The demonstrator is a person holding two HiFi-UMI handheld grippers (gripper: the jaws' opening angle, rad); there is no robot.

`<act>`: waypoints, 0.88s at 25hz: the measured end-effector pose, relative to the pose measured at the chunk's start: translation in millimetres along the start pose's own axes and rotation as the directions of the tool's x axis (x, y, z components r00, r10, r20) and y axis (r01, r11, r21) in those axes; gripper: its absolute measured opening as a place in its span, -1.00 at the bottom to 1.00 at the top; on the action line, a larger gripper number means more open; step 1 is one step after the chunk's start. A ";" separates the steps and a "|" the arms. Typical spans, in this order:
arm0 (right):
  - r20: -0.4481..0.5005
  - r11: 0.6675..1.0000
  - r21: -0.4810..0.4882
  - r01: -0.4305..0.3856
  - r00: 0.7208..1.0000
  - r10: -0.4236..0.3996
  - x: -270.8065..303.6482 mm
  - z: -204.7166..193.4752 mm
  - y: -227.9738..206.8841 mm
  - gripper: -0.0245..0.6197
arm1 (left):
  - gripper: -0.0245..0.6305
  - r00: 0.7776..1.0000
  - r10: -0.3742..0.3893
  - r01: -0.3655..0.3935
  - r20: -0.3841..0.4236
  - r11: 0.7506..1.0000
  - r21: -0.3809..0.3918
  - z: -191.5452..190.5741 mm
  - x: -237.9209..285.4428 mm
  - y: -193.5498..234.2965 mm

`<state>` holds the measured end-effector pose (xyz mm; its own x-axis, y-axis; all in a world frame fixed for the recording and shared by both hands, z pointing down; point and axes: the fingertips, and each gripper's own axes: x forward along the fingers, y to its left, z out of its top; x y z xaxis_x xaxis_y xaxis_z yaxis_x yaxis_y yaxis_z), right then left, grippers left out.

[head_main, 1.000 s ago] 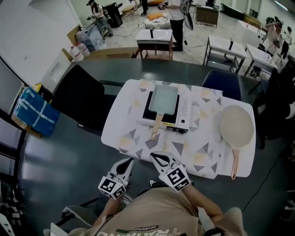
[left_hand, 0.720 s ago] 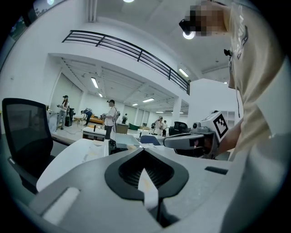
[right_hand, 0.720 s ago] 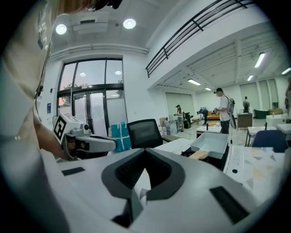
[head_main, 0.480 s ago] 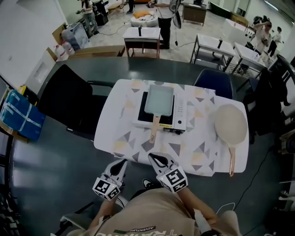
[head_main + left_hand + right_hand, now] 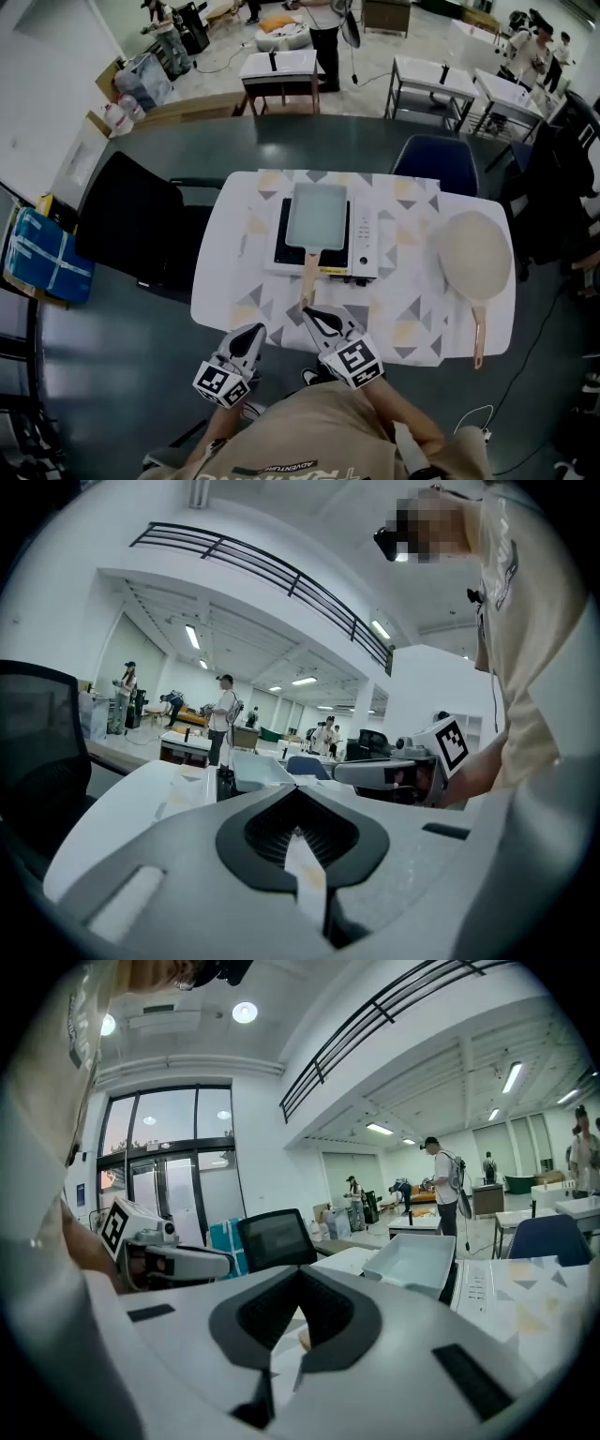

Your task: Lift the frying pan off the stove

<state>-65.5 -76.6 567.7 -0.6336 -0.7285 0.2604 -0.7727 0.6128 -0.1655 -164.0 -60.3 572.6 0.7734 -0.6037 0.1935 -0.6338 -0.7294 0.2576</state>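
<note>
Two hand-held grippers sit low in the head view, side by side at the near edge of the table and both aimed at it. The left gripper [image 5: 251,334] has its jaws pressed together with nothing between them. Its own view [image 5: 296,789] shows the two grey jaws meeting at the tips. The right gripper [image 5: 315,318] also has its jaws together and empty, as its own view [image 5: 302,1274] confirms. Its tip lies just beside the near end of the pan's handle [image 5: 308,277]. Whether they touch cannot be told.

The frying pan [image 5: 317,215] is rectangular, pale grey-green and shallow, with a straight light wooden handle pointing towards the person. It rests on the black top of a white portable stove [image 5: 365,240], near the middle of a white table [image 5: 232,281] patterned with grey and yellow triangles.

Only the head view shows the handle and the whole layout. This includes a round pan [image 5: 474,254] lying well to the right of the stove, a black chair [image 5: 131,220] on the left, and a blue chair [image 5: 441,167] at the far side.

The right gripper view instead shows the pan [image 5: 417,1260] from the side, with upright walls and a raised rim. The stove's control panel [image 5: 476,1288] is to its right and the left gripper [image 5: 164,1260] is on the left. The left gripper view shows the pan [image 5: 259,769] small and distant over the jaws, and the right gripper [image 5: 389,772] beside it.
</note>
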 end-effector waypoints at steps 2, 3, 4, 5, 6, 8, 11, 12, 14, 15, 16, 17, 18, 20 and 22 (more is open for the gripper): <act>0.010 1.000 0.005 0.002 1.000 -0.002 7.5 2.6 -15.3 -0.91 | -0.93 1.000 -0.013 0.014 -0.015 1.000 0.027 6.2 16.2 5.3; 0.017 1.000 0.010 0.005 1.000 -0.005 11.3 3.8 -22.9 -0.91 | -0.93 0.999 -0.020 0.021 -0.026 0.999 0.041 9.2 24.4 8.7; 0.023 1.000 0.017 0.010 1.000 -0.010 14.5 5.3 -30.1 -0.91 | -0.93 0.999 -0.027 0.028 -0.036 0.998 0.051 12.3 32.4 12.4; 0.029 1.000 0.025 0.016 0.999 -0.016 17.0 7.1 -36.8 -0.91 | -0.93 0.998 -0.033 0.036 -0.046 0.998 0.055 15.2 40.1 15.7; 0.033 0.999 0.031 0.022 0.999 -0.023 18.7 8.6 -43.3 -0.91 | -0.93 0.998 -0.041 0.044 -0.055 0.997 0.057 18.0 47.7 18.0; 0.035 0.999 0.040 0.032 0.999 -0.033 21.6 9.7 -55.6 -0.91 | -0.93 0.996 -0.059 0.064 -0.071 0.996 0.058 23.2 62.6 19.1; 0.029 0.998 0.053 0.037 0.999 -0.039 25.8 7.3 -69.9 -0.91 | -0.93 0.991 -0.104 0.108 -0.084 0.993 0.054 29.2 81.8 13.8; 0.026 0.998 0.055 0.038 0.999 -0.039 27.1 6.2 -73.8 -0.91 | -0.93 0.989 -0.123 0.127 -0.084 0.991 0.050 30.4 87.2 11.0; 0.021 0.997 0.059 0.044 0.999 -0.045 28.6 3.8 -80.4 -0.91 | -0.93 0.985 -0.150 0.154 -0.087 0.988 0.033 30.5 95.5 6.7; 0.020 0.997 0.064 0.050 0.998 -0.052 28.3 3.1 -83.2 -0.91 | -0.93 0.983 -0.158 0.161 -0.092 0.987 0.025 29.3 98.0 5.4; 0.022 0.996 0.068 0.059 0.998 -0.061 27.8 3.0 -86.0 -0.91 | -0.93 0.981 -0.165 0.168 -0.099 0.986 0.020 27.7 100.2 5.0; 0.024 0.995 0.070 0.070 0.997 -0.072 27.4 3.5 -89.0 -0.91 | -0.93 0.979 -0.172 0.175 -0.107 0.984 0.019 26.2 102.5 5.4; 0.026 0.994 0.070 0.082 0.996 -0.084 27.2 4.5 -92.0 -0.91 | -0.93 0.977 -0.179 0.183 -0.114 0.983 0.021 25.2 105.2 6.3; 0.025 0.992 0.068 0.103 0.994 -0.105 26.5 5.9 -95.7 -0.91 | -0.93 0.972 -0.198 0.203 -0.129 0.979 0.026 24.8 110.5 8.3; 0.017 0.990 0.070 0.124 0.992 -0.126 24.8 5.4 -96.1 -0.91 | -0.93 0.965 -0.222 0.228 -0.139 0.973 0.032 25.7 114.9 10.4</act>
<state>-7.2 -155.2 585.0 -0.5321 -0.8047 0.2634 -0.8462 0.4948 -0.1979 -82.1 -145.5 573.2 0.8890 -0.3763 0.2609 -0.4407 -0.8579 0.2642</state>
